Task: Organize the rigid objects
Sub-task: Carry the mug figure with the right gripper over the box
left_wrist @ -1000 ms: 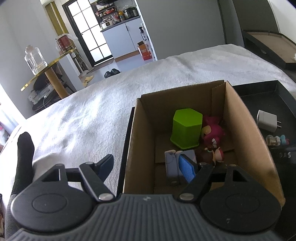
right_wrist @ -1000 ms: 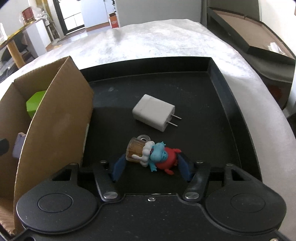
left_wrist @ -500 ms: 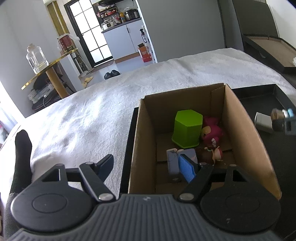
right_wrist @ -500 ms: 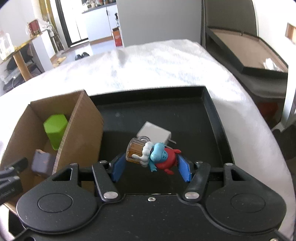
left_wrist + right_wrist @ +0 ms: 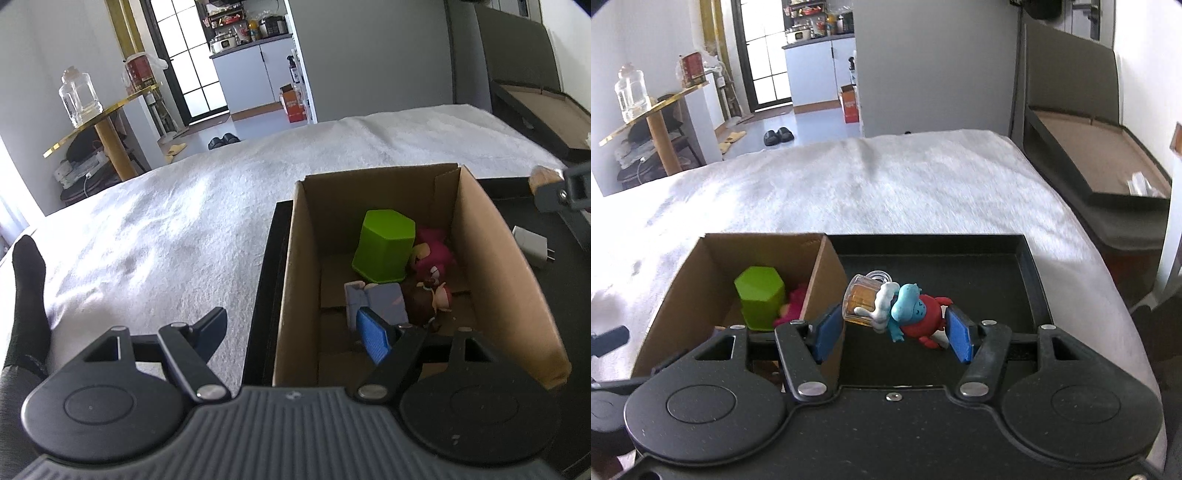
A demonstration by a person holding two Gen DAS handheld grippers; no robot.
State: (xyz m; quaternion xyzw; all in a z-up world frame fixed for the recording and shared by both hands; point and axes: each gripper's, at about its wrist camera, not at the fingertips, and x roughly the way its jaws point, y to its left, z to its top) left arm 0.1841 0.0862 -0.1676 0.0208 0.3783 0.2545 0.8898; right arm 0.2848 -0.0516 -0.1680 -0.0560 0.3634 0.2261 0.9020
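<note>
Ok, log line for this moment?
right tongs: shut on blue figurine, above black tray | left tongs: open, at cardboard box | white charger: on tray

Right gripper (image 5: 892, 330) is up in the air, tilted down, pads clamped on either end of the little blue figurine (image 5: 912, 312). Left gripper (image 5: 295, 332) also angles downward, jaws spread wide with nothing between them. There's a foot in a black sock (image 5: 27, 291) out at the left.
</note>
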